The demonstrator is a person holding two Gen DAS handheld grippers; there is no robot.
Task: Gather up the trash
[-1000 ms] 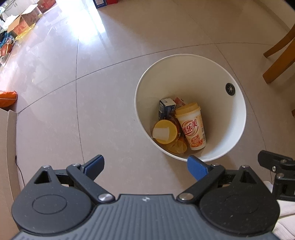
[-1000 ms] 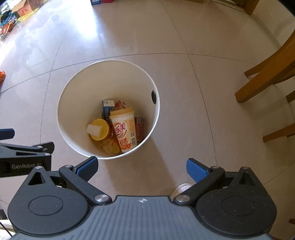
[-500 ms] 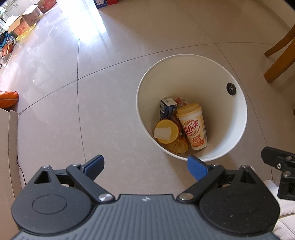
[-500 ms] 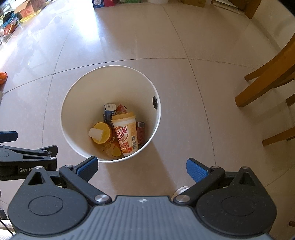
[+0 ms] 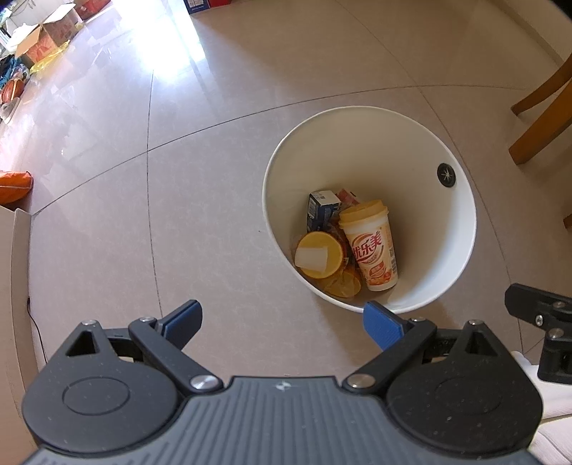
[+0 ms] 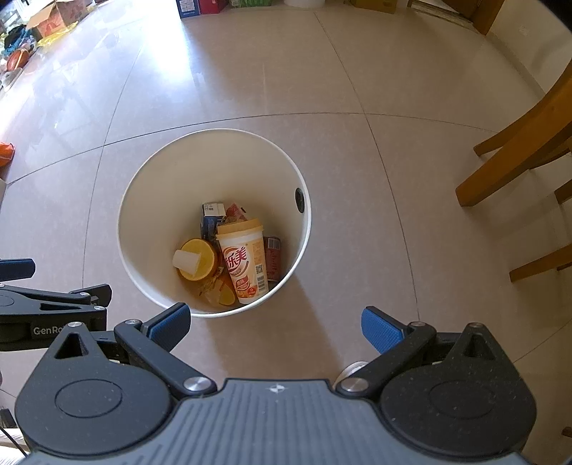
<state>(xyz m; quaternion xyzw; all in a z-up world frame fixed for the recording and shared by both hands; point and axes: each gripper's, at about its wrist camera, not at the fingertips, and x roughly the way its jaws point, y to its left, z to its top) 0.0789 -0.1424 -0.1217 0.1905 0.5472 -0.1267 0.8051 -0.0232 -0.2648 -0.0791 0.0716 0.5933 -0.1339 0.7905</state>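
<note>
A white round bin (image 5: 461, 200) (image 6: 143, 200) stands on the tiled floor. Inside lie a milk tea cup with a yellow lid (image 5: 371, 246) (image 6: 243, 264), an orange lid with a white piece on it (image 5: 320, 254) (image 6: 196, 259), a blue carton (image 5: 321, 209) (image 6: 211, 218), a red can (image 6: 273, 257) and wrappers. My left gripper (image 5: 282, 320) hangs open above the floor, just near and left of the bin, holding nothing. My right gripper (image 6: 273, 323) is open too, empty, near the bin's front rim.
Wooden chair legs (image 6: 518, 150) (image 5: 543, 107) stand to the right of the bin. Cardboard boxes (image 5: 46, 28) and clutter line the far left wall. An orange object (image 5: 14, 180) and a cardboard edge (image 5: 18, 286) sit at the left. Boxes (image 6: 203, 5) stand at the far wall.
Both grippers have drifted back and up a little, so the bin sits slightly lower and smaller in the right wrist view. Both stay open; the trash has not moved.
</note>
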